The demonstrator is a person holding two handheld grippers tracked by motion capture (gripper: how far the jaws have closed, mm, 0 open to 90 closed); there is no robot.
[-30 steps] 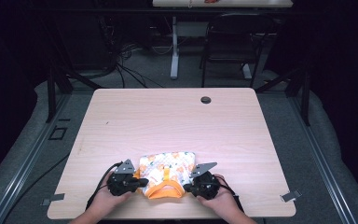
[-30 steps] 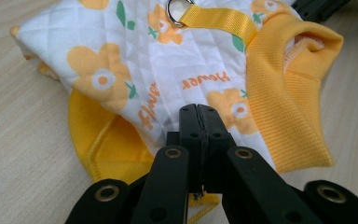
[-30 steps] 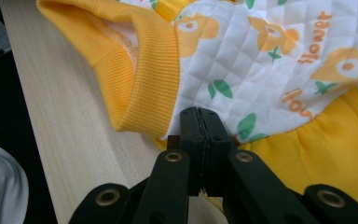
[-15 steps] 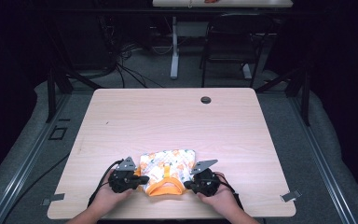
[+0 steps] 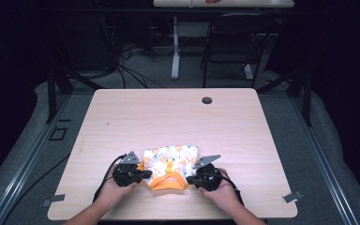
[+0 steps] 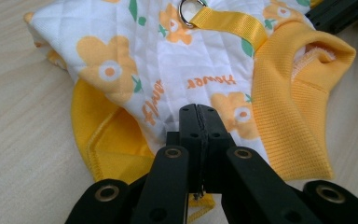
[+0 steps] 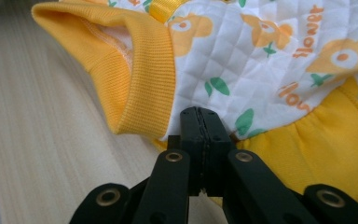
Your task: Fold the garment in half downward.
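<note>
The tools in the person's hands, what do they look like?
Each hand holds a black tool: the left tool and the right tool. Each carries a grey three-cornered plate on top and trails a black cable toward the table's near edge. Up close, the left tool has two flat black jaws on angled link arms with round brass-coloured rivets. The forearms are bare, with no sleeves.

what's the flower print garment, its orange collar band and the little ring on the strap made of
The garment looks like quilted white fabric, matte, stitched in a diamond grid and printed with orange flowers. Its collar band seems a ribbed knit, going by the fine parallel ridges. The strap looks like woven webbing with a slight sheen. The ring is probably metal: it shines silvery.
</note>
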